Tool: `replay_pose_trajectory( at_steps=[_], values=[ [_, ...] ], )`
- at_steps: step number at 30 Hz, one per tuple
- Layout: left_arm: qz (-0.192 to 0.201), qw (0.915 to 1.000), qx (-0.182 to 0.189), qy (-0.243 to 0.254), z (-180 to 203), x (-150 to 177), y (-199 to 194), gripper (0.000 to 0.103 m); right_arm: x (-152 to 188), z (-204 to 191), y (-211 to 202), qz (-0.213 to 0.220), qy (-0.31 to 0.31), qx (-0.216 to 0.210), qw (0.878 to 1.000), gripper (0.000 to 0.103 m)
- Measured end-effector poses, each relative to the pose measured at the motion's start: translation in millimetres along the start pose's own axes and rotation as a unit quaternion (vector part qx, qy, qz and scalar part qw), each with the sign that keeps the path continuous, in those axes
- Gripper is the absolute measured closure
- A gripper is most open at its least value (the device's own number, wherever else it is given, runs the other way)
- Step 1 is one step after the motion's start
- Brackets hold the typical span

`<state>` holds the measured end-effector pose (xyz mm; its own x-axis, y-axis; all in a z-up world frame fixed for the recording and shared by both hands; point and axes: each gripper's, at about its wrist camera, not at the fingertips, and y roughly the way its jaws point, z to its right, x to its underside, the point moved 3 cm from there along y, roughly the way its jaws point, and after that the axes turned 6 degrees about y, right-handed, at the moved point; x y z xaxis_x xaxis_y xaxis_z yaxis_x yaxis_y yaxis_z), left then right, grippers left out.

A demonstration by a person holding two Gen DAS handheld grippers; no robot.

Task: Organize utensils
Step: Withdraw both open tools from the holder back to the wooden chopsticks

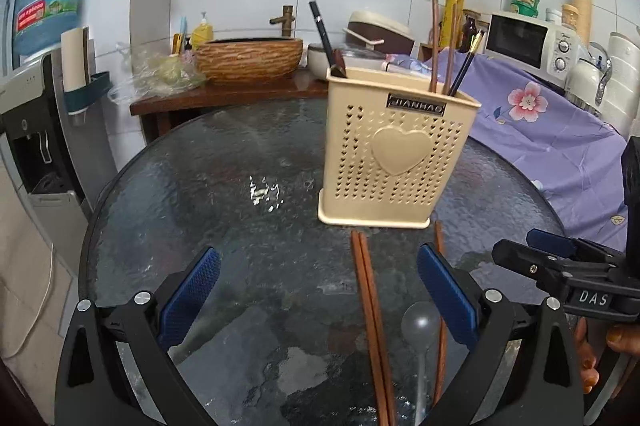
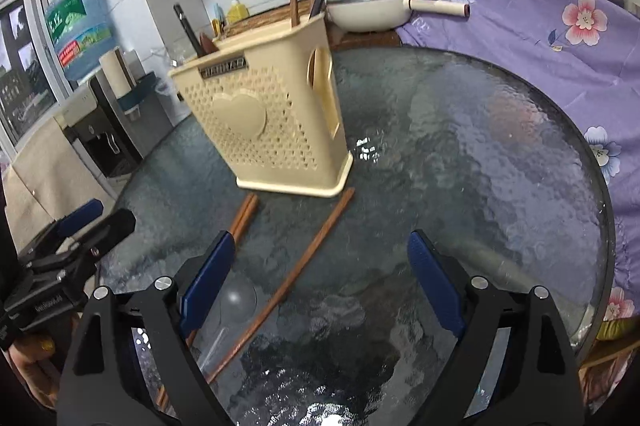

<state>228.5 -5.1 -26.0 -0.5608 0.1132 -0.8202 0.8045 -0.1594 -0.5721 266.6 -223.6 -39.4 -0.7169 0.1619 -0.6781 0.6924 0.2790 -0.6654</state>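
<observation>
A cream perforated utensil holder (image 1: pixel 394 150) (image 2: pixel 266 118) stands on the round glass table (image 1: pixel 200 186) (image 2: pixel 480 146), holding brown chopsticks, a black chopstick and a dark-handled utensil. A pair of brown chopsticks (image 1: pixel 370 314) (image 2: pixel 243 216) lies in front of it. A single brown chopstick (image 1: pixel 440 330) (image 2: pixel 300 274) and a clear plastic spoon (image 1: pixel 420 326) (image 2: pixel 238 300) lie beside them. My left gripper (image 1: pixel 318 290) is open and empty above the pair. My right gripper (image 2: pixel 320 278) is open and empty above the single chopstick; it also shows in the left wrist view (image 1: pixel 520 250).
A purple floral cloth (image 1: pixel 540 122) (image 2: pixel 540 38) covers the surface right of the table. A wooden counter with a woven basin (image 1: pixel 250 58), a white pot (image 2: pixel 368 10) and a microwave (image 1: pixel 528 42) stand behind. A water dispenser (image 1: pixel 44 98) stands at the left.
</observation>
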Motion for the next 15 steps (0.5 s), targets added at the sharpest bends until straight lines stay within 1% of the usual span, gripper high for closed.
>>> replay_pose_trajectory(
  at_steps=[7, 15],
  values=[
    [-0.027, 0.9995, -0.002, -0.015, -8, 13, 11, 0.006, 11, -9, 8, -0.015, -0.02, 0.01, 1.0, 0.016],
    [-0.034, 0.9993, -0.005, -0.014, -11, 19, 16, 0.006, 19, -8, 17, -0.028, -0.029, 0.027, 0.999, 0.016]
  ],
)
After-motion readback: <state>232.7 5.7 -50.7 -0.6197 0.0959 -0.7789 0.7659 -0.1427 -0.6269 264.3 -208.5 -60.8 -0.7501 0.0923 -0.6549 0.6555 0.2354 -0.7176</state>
